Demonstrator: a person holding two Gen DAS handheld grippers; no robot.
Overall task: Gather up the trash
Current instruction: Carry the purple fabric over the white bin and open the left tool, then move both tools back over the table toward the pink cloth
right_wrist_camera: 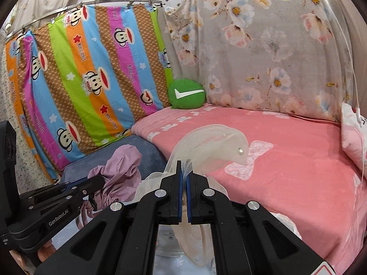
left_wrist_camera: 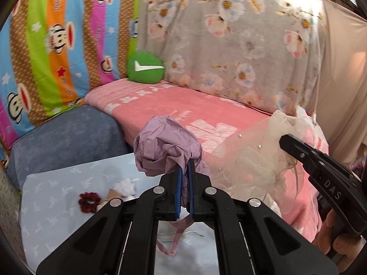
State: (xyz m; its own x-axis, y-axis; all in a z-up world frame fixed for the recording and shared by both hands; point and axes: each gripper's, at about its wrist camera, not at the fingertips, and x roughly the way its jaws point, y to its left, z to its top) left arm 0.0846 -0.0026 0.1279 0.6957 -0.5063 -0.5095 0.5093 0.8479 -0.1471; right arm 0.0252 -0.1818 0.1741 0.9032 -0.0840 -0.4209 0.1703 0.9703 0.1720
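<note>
Fingers (left_wrist_camera: 179, 178) of our left gripper (left_wrist_camera: 186, 171) are pinched tight on a crumpled lilac cloth (left_wrist_camera: 165, 146), and those of our right gripper (right_wrist_camera: 184, 178) are clamped just as narrowly on a cream mesh piece with pearls (right_wrist_camera: 215, 146). Both bundles hang in the air above the bed's pink blanket (right_wrist_camera: 286, 160), the lilac one nearer the blue-grey pillow (left_wrist_camera: 64, 137) and the pale blue sheet (left_wrist_camera: 57, 194).

We judge both pieces light and soft — they sag and fold under their own weight, so nothing here is fragile, though the pearls could snag. The mesh looks springy and a little slippery; a pinch on a gathered fold, as we have now, seems safer than one on a single layer. The lilac cloth is bunched into a ball above the pads, with a pink woven strap (left_wrist_camera: 174, 240) dangling below; holding it at the gathered neck keeps the bulk together.

Neither piece has a firm axis. The lilac bundle swells up and away from our left pads while its strap trails down; the mesh arches up and forward from our right pads, its rounded end tipping to the right, the rest draping below — mostly out of sight behind the gripper.
</note>
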